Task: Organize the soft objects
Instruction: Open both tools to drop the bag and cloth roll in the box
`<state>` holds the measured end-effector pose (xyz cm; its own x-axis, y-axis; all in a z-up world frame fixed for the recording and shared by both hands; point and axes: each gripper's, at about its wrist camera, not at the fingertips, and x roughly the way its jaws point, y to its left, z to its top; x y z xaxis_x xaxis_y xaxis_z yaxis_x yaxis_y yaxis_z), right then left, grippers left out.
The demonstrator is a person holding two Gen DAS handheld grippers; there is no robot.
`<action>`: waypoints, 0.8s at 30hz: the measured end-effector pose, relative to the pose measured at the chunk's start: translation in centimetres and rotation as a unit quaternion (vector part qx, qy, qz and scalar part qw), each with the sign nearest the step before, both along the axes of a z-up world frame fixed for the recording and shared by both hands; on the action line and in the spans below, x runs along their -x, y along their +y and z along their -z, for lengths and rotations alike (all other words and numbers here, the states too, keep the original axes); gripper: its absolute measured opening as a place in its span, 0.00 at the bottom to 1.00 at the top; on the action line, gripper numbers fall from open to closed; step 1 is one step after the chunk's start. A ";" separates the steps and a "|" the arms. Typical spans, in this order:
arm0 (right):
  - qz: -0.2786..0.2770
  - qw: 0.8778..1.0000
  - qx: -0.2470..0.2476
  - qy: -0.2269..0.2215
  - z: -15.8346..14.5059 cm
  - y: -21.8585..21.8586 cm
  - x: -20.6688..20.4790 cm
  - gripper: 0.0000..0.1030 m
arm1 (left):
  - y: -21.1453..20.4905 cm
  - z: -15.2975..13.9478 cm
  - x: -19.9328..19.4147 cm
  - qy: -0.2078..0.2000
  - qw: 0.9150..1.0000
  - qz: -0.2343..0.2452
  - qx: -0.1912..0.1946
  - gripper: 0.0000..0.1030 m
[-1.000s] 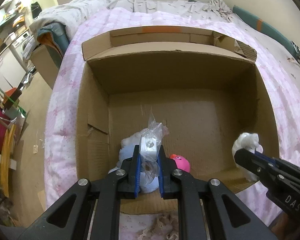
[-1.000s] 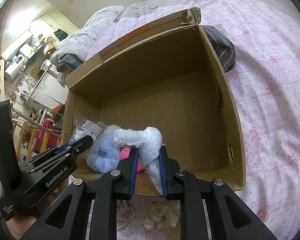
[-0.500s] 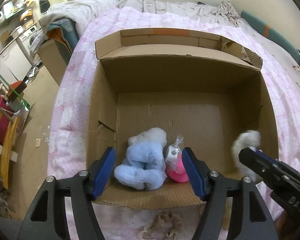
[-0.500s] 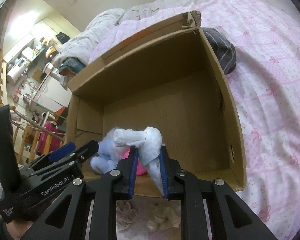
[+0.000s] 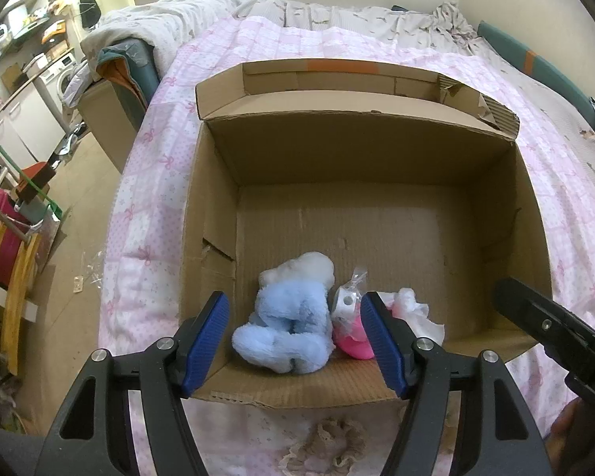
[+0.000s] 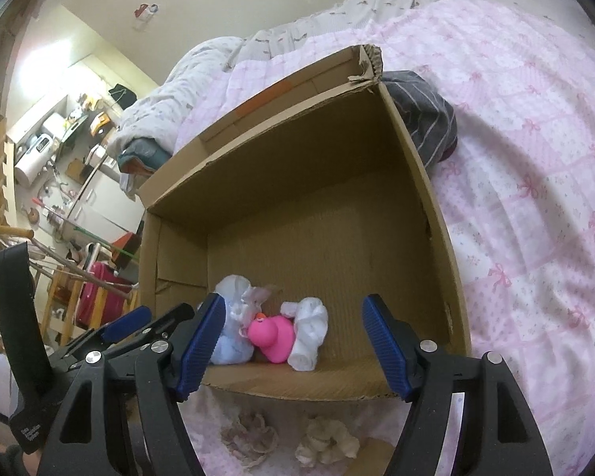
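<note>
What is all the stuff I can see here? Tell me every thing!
Cardboard box: one, brown, open, on the bed.
Plush toy: one, light blue and white, in the box's near left corner.
Pink toy: one, bright pink, beside the plush toy.
White cloth: one, white, right of the pink toy.
Bedspread: one, pink and white, under the box.
Scrunchies: two, beige, on the bedspread before the box.
Left hand-held gripper: one, black with blue pads, open.
Right hand-held gripper: one, same colours, open.

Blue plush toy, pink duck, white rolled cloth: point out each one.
blue plush toy (image 5: 287,327), left wrist view, on its body.
pink duck (image 6: 271,336), right wrist view, on its body.
white rolled cloth (image 6: 310,337), right wrist view, mid-roll.
</note>
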<state>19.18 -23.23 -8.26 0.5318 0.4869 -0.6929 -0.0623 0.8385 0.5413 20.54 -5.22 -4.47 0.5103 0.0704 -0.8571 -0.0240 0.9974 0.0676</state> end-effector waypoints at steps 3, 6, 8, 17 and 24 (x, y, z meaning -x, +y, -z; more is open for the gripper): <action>-0.001 1.000 -0.001 0.000 0.1 0.0 0.0 0.74 | -0.1 -0.1 0.1 -0.001 1.000 0.002 -0.001 0.64; 0.000 1.000 -0.002 0.001 0.1 -0.2 0.0 0.74 | -0.1 -0.2 0.3 -0.001 1.000 0.004 -0.001 0.64; 0.000 1.000 -0.004 0.002 0.1 -0.2 0.0 0.74 | -0.1 -0.2 0.3 -0.001 1.000 0.004 -0.004 0.64; -0.001 1.000 -0.001 -0.002 -0.4 -0.5 1.0 0.74 | 0.6 -1.0 1.4 -0.007 1.000 0.006 -0.004 0.64; -0.011 0.999 0.026 -0.017 -1.3 0.1 2.4 0.74 | 1.5 -2.0 3.0 -0.018 1.000 0.010 -0.001 0.64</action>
<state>16.76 -23.09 -6.94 0.5455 0.4624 -0.6990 -0.0981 0.8635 0.4947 17.52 -3.70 -2.43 0.5418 0.0616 -0.8383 -0.0072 0.9976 0.0687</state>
